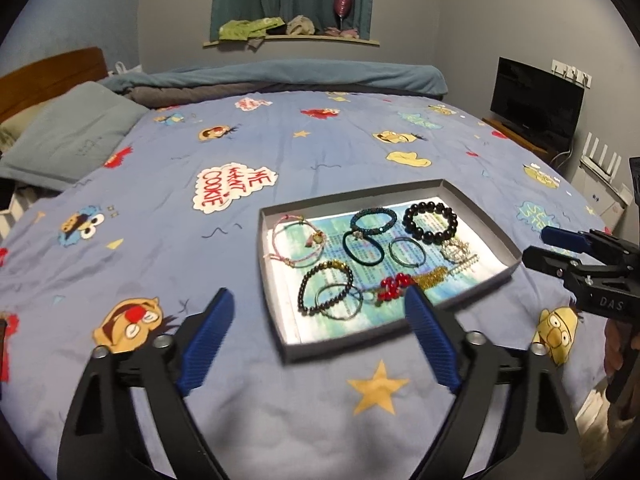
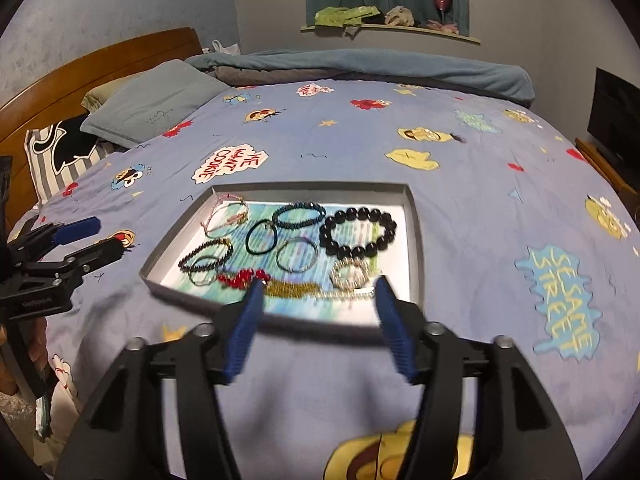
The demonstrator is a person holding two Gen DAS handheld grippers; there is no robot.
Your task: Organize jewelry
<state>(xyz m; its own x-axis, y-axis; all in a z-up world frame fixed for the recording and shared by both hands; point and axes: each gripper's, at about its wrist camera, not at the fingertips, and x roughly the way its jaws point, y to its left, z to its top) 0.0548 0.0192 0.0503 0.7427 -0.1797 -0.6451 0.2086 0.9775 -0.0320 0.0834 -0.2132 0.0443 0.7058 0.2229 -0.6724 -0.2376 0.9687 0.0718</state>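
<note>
A shallow grey tray (image 1: 352,197) (image 2: 312,187) lies on the blue cartoon bedspread and holds several pieces of jewelry. Among them are a large black bead bracelet (image 1: 408,216) (image 2: 362,212), a teal bead bracelet (image 1: 374,213) (image 2: 298,207), pink cord bracelets (image 1: 288,236), a red bead piece (image 1: 394,286) (image 2: 240,278) and a gold chain (image 2: 292,290). My left gripper (image 1: 319,292) (image 2: 108,235) hovers open at the tray's near left side, nothing between its blue pads. My right gripper (image 2: 320,281) (image 1: 538,245) stands open over the tray's near edge, holding nothing.
A grey pillow (image 2: 152,100) and a wooden headboard (image 2: 100,64) are at the left. A rolled blue duvet (image 1: 300,74) lies along the far side. A dark TV (image 1: 536,100) stands on a low cabinet beyond the bed's right edge.
</note>
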